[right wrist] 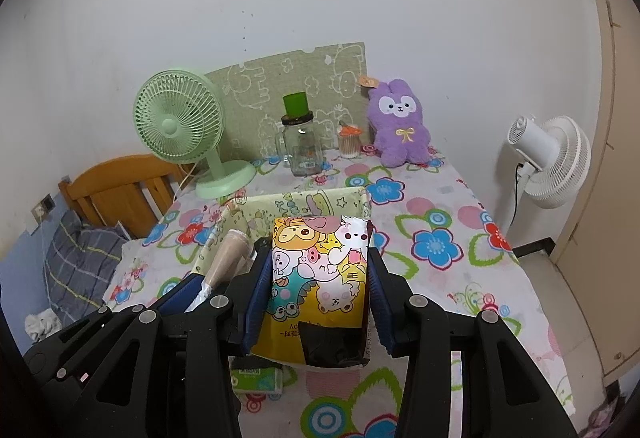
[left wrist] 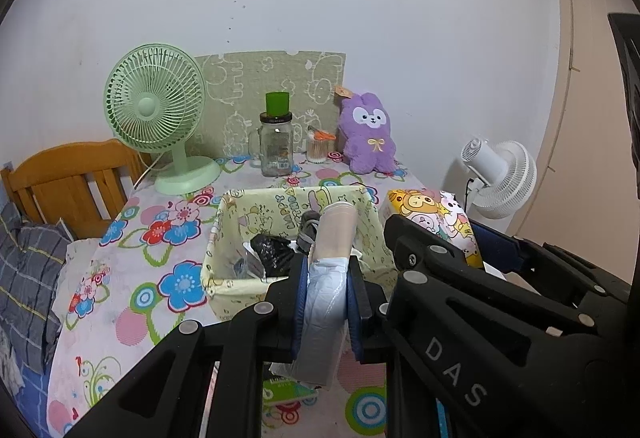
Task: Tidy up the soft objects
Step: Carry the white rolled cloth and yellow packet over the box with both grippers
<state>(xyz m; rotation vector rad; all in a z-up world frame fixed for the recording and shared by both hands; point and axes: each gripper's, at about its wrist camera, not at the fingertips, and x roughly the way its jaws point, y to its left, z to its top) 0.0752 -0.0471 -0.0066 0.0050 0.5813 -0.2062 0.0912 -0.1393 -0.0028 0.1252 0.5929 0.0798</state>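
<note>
My left gripper (left wrist: 328,298) is shut on a rolled pack in clear plastic (left wrist: 330,266), beige at the tip, held over the front rim of a pale yellow fabric basket (left wrist: 224,278). The basket holds dark items (left wrist: 272,250). My right gripper (right wrist: 316,294) is shut on a colourful cartoon tissue pack (right wrist: 320,278), held above the table just in front of the basket (right wrist: 352,197). The roll (right wrist: 228,258) and the left gripper show at the left in the right wrist view. The cartoon pack (left wrist: 432,213) shows to the right in the left wrist view.
On the floral tablecloth (right wrist: 440,246): a green tissue pack (right wrist: 256,378) under the grippers, a green desk fan (left wrist: 156,117), a glass jar with green cup (left wrist: 276,141), a cotton swab pot (left wrist: 318,147), a purple plush rabbit (left wrist: 368,133). A white fan (right wrist: 552,157) stands right; a wooden bed (left wrist: 68,177) left.
</note>
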